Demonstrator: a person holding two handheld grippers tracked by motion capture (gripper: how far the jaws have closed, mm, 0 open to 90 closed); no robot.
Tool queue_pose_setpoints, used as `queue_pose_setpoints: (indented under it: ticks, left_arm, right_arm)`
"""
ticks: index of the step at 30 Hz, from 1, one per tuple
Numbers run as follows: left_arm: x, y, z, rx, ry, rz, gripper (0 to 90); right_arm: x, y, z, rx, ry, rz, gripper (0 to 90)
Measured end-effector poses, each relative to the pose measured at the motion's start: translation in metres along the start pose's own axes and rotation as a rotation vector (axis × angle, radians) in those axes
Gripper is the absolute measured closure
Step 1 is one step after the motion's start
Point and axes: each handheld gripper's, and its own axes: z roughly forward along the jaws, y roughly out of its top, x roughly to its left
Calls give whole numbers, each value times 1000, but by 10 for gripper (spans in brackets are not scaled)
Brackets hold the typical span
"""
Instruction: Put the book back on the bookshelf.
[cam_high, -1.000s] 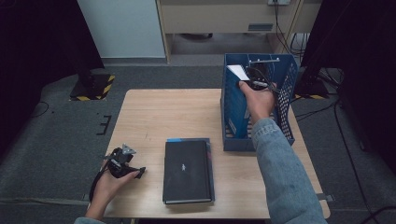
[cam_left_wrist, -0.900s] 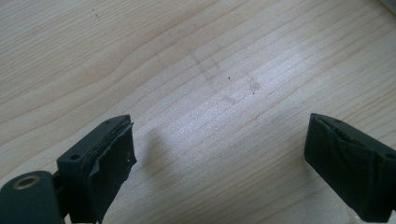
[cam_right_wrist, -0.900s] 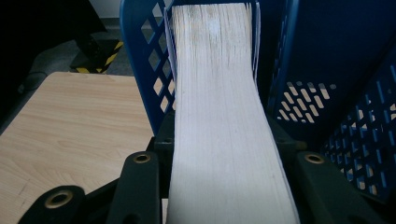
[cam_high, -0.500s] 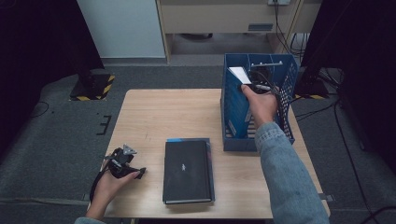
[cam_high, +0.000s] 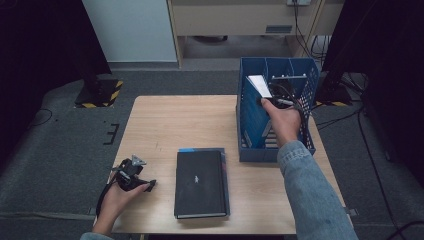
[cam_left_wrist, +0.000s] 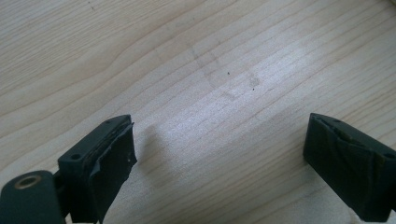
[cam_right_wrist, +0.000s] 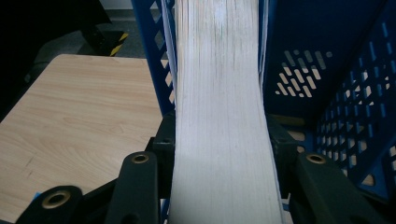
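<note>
My right gripper (cam_high: 272, 97) is shut on a book (cam_right_wrist: 219, 116), whose white page edge runs up between the jaws. The book (cam_high: 260, 86) leans tilted inside the blue perforated file rack (cam_high: 305, 75) at the table's right side. A second book with a black cover (cam_high: 200, 182) lies flat near the table's front edge. To its left my left gripper (cam_high: 145, 184) rests low over the wood. Its pads (cam_left_wrist: 109, 158) stand wide apart with nothing but bare tabletop between them.
The wooden table (cam_high: 185, 120) has free room across its left and far half. A blue rack wall (cam_right_wrist: 154, 51) stands close on the left of the held book. Cables (cam_high: 350, 80) trail on the dark floor at the right.
My right hand has moved a little toward the front of the rack with the book, which now leans lower inside. The left hand and the black book have stayed put.
</note>
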Motion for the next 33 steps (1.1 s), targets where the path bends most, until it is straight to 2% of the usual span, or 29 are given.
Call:
queue_pose_setpoints:
  ticks: [5,12,33]
  left_arm:
    - [-1,0,-1,-4,-1,4,84]
    - [0,1,-1,-4,-2,3,84]
    - [-1,1,0,2,-5,7,84]
  right_arm:
    - [5,-2,0,6,15,-30,564]
    - [5,0,2,17,17,-40,545]
    - [3,9,6,55,20,-15,510]
